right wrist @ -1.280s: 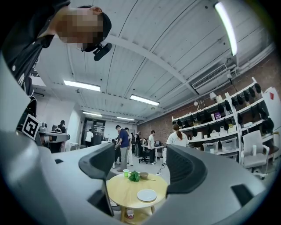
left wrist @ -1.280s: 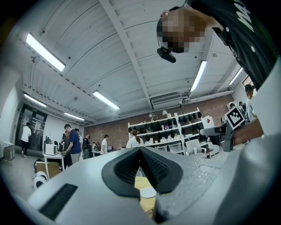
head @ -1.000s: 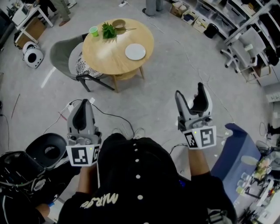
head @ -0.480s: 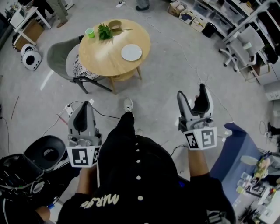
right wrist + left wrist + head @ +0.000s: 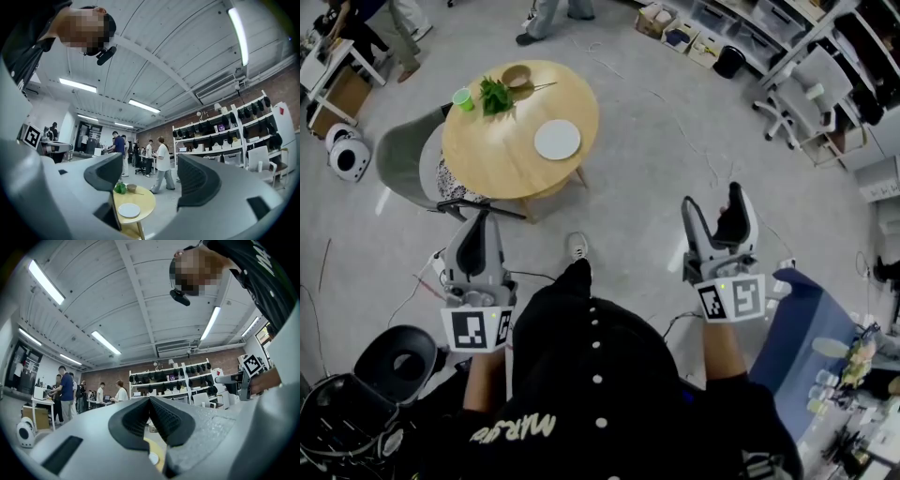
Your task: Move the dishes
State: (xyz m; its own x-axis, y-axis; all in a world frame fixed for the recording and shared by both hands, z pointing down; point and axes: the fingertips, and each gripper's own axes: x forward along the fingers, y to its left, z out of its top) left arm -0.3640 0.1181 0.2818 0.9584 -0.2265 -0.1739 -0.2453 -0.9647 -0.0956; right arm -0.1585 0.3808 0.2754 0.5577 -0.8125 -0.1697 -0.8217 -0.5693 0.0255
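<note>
In the upper left of the head view a grey shell chair (image 5: 397, 157) is tucked against a round light-wood table (image 5: 492, 159), and the dishes to be moved sit on that table: a small green plastic cup (image 5: 463, 97) at its left edge, a leafy green sprig (image 5: 495, 95) beside it, a shallow brown wooden bowl (image 5: 517, 76) at the far rim, and a flat white round plate (image 5: 557, 140) on the near right side. All of them are well apart from both tools. Lower and left of centre, the left gripper (image 5: 479, 221) is held upright at chest level with its ribbed black pads pressed together and nothing between them, probably only being carried. A white shoe (image 5: 575, 247) points toward the table, so the step in hand looks like the approach. Right of centre, the right gripper (image 5: 712, 199) is spread wide and empty. Its own view frames the table (image 5: 142, 199) and plate (image 5: 129, 210) in the gap, which suggests it is readied for the first pick. At the lower right stands a blue padded seat (image 5: 797, 323).
</note>
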